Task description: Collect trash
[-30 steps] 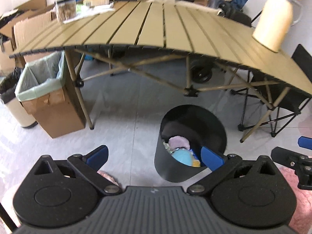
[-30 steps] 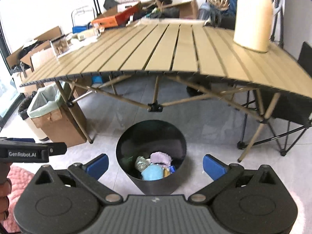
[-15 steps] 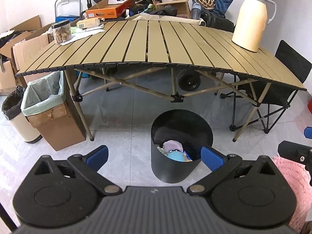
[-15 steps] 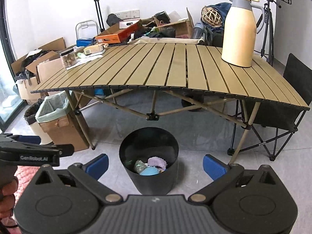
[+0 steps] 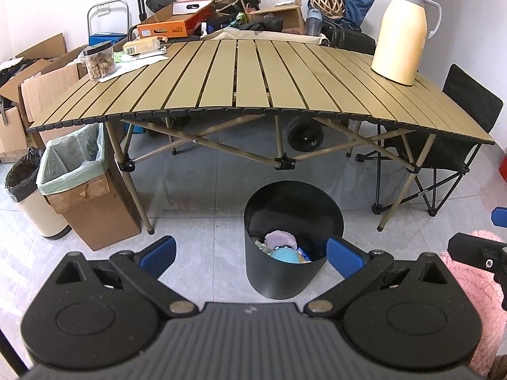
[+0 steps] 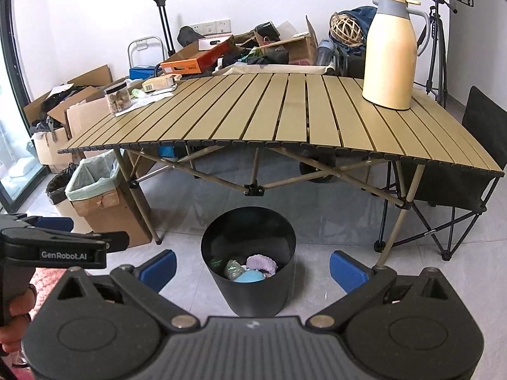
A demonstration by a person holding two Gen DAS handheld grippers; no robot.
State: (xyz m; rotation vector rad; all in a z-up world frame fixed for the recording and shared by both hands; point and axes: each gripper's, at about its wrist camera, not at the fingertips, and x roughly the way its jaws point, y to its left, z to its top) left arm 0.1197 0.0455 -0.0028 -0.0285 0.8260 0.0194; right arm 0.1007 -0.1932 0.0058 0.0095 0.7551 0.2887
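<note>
The left gripper [image 5: 250, 250] has its blue fingers [image 5: 158, 250] spread apart and empty; the right gripper [image 6: 252, 267] likewise, fingers [image 6: 347, 270] wide and holding nothing; just beyond both, on the floor [image 5: 196, 221], stands a black bin [image 6: 250, 285] with trash [image 6: 250, 269] inside; farther off the slatted worktop [image 5: 253, 79] carries a cream jug [image 5: 401, 34] at right and a jar [image 5: 100, 60] at left; a lined cardboard box [image 5: 92, 202] stands near its left leg.
</note>
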